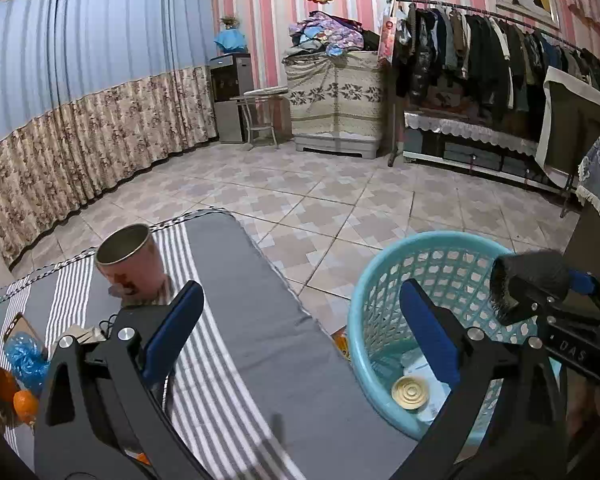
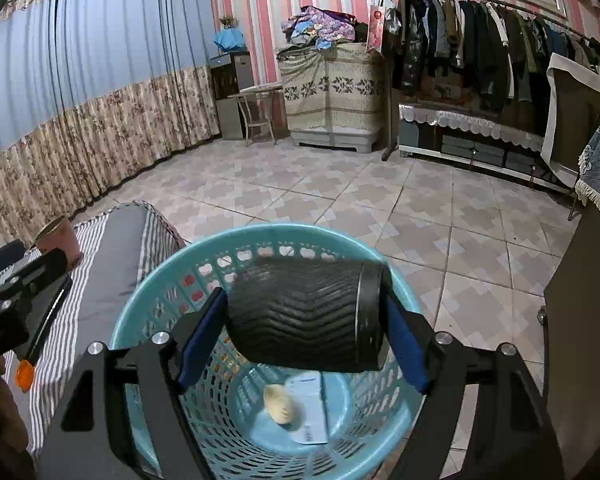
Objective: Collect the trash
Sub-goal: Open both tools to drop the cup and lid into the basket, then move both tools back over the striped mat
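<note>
There is one blue basket (image 2: 172, 276), and inside it lie two things: one round cream lid (image 2: 280, 404) and one white paper slip (image 2: 310, 408). One black ribbed cup (image 2: 300, 316) is above it. On the striped surface stand one open can (image 1: 130, 258), two oranges (image 1: 25, 405) and one blue plastic bag (image 1: 26, 360).

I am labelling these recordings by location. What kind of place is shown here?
Most likely a room in a home, perhaps a bedroom. A clothes rack full of coats lines the striped wall, long curtains cover one side, and a striped mattress lies on the tiled floor.
</note>
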